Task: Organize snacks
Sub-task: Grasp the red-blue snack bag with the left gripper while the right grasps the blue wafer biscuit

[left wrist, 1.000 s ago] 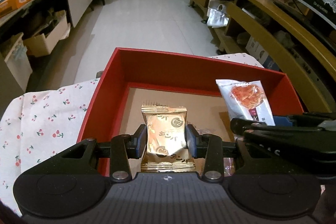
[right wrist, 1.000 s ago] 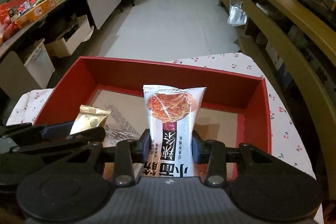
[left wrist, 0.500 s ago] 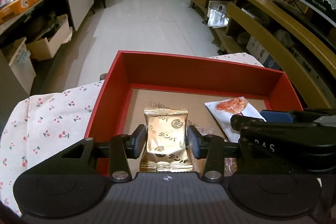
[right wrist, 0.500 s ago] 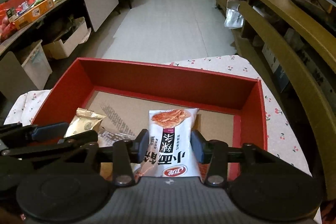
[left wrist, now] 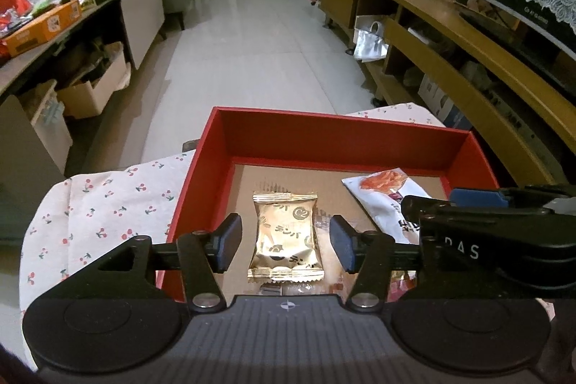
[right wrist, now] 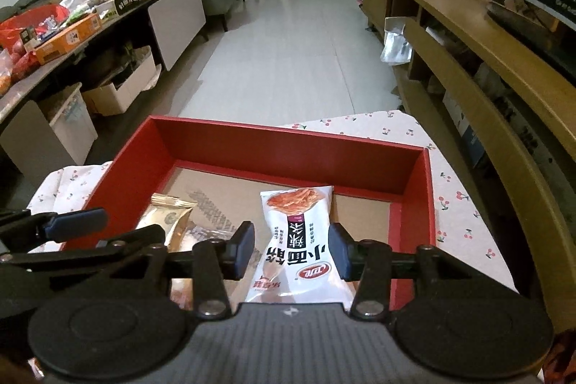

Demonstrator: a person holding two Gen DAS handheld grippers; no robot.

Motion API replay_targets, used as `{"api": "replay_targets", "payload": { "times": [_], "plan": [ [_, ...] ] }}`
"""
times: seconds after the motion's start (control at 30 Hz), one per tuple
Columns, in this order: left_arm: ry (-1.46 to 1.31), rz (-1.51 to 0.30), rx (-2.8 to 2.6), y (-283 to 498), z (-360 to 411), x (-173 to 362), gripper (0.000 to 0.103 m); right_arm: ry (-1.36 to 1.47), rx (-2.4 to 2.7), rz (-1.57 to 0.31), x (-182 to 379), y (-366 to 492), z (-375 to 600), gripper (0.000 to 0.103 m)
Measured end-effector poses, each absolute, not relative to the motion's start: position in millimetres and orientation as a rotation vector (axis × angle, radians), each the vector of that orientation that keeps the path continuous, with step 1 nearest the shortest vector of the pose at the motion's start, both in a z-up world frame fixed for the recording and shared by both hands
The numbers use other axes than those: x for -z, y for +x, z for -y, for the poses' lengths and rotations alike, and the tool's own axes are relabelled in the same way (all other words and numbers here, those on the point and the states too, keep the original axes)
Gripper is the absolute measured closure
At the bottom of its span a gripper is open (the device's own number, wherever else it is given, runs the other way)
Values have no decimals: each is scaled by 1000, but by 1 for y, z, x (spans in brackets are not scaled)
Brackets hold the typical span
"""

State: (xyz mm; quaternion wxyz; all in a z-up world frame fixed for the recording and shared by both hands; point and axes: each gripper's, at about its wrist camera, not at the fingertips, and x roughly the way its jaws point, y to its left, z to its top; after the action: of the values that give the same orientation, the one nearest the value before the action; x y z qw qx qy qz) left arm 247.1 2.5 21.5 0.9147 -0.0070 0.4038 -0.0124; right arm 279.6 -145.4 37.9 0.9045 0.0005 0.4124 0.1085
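Gold foil covered the small snack packet (left wrist: 286,242), crimped at both ends and printed with dark characters; it lay flat on the cardboard floor of the red box (left wrist: 338,132). Beside it to the right lay the white packet (right wrist: 300,245), showing orange strips above black lettering and a red logo. Both left tongs (left wrist: 286,243) and right tongs (right wrist: 292,251) stood spread apart, each straddling its packet without touching. Under the box was a cherry-print cloth (left wrist: 104,204) on the desk.
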Motion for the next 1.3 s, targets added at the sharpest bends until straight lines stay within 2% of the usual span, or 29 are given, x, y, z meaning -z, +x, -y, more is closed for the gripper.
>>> {"api": "replay_targets", "payload": {
  "times": [0.13,0.47,1.1,1.3],
  "plan": [
    [-26,-815,36,234,-8,-31,36,4,-241,-835,-46,267,146,39],
    [-69,-848,31,196,-40,-38,35,-15,-309,-837,-58,226,130,37],
    [-211,-1009,-58,145,-111,-6,32,-54,-425,-946,-40,169,99,35],
    [-151,-1081,-99,152,-110,18,31,-55,-412,-963,-35,158,103,35]
  ]
}}
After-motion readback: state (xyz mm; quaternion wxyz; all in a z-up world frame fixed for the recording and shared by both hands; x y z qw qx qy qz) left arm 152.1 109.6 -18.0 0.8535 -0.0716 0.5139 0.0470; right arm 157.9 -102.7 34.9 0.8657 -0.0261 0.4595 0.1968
